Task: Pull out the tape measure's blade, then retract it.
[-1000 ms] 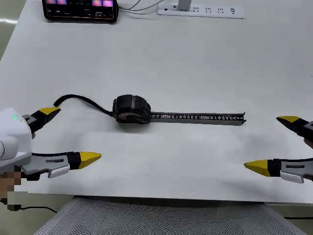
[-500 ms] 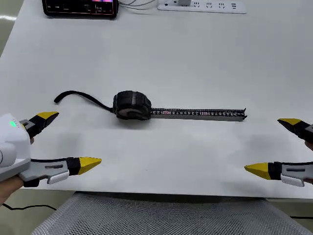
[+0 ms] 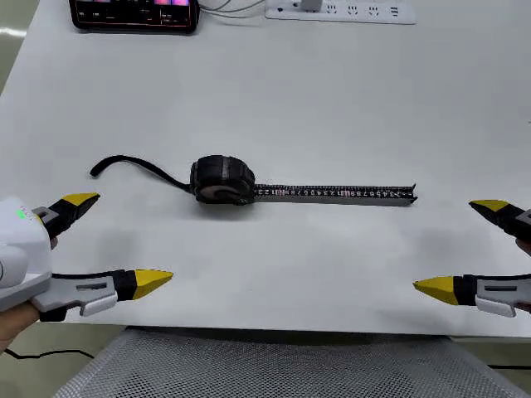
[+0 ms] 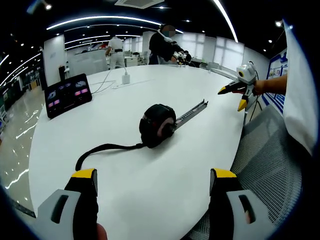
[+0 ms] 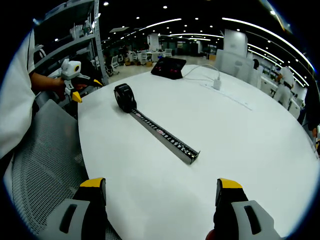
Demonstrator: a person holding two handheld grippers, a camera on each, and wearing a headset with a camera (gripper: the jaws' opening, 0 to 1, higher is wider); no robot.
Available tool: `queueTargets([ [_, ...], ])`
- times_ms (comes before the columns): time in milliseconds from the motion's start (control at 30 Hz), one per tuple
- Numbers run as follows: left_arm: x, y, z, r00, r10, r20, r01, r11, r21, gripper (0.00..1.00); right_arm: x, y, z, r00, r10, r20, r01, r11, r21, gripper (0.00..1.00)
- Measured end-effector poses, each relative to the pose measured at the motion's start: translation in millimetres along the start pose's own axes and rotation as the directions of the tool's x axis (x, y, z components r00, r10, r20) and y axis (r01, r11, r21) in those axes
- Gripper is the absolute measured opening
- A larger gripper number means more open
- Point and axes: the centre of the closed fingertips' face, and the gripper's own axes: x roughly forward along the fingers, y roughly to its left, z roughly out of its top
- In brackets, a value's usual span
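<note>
The left gripper hovers at the near edge of the white table, jaws spread wide with nothing between the yellow tips. The right gripper hangs at the same edge, well apart from it, equally agape and empty.

From the left gripper, the tape measure lies at about one o'clock; from the right gripper it lies at about ten o'clock. It rests on its side on the tabletop, clear of both grippers. Its blade is drawn out flat on the table toward three o'clock, and the end hook sits nearer the right gripper without touching it. A black wrist strap curls away from the case toward nine o'clock.

Farther off, a dark tablet with a lit screen sits at eleven o'clock on the table's far side, and a white power strip at one o'clock. A mesh chair seat shows at six o'clock below the table edge.
</note>
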Motion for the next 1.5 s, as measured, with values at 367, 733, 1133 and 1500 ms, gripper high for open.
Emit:
queueTargets([
  [367,0.0,-1.4,1.0,1.0,-0.001,0.005,0.001,1.0,-0.013,0.9,0.2,1.4,3.0,1.0,0.004,0.006,-0.004,1.0,0.0,0.89],
  [733,6.5,-4.0,13.4,0.9993,0.022,0.029,-0.021,0.999,-0.044,0.9,0.2,0.5,4.2,0.9999,0.004,0.01,-0.004,1.0,-0.003,0.89],
  [1133,26.5,-17.3,21.7,0.9994,0.023,0.027,-0.021,0.998,-0.051,0.89,0.8,-0.4,7.3,0.9998,0.005,0.019,-0.005,1.0,-0.003,0.88],
  [1500,43.2,-23.4,29.4,0.9988,0.036,0.033,-0.034,0.997,-0.066,0.88,0.2,-3.3,6.2,0.9998,-0.002,0.021,0.002,1.0,0.0,0.87],
])
